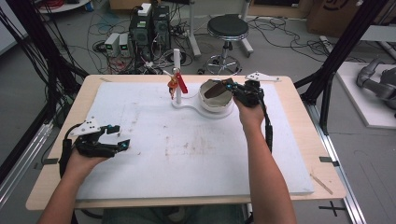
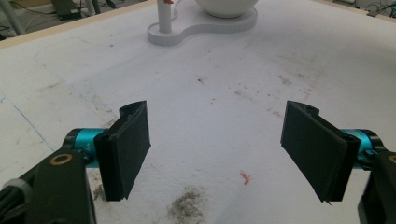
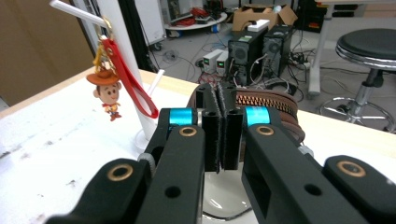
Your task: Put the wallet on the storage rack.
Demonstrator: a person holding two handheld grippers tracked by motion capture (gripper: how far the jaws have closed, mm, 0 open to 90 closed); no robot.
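Right tongs [image 3: 222, 135] pinch the brown zip pouch [image 3: 268, 109] over the bowl [image 1: 215, 100]; left tongs [image 2: 217, 149] rest spread.

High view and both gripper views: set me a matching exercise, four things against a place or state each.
Things:
1. left gripper
2. right gripper
3. keychain
4. bowl

States:
A. hangs from the white post
B. shut on a brown zipped pouch
C. stands on the white base beside the post
D. open, above bare board

Pairs: 1-D, 2-B, 3-A, 4-C
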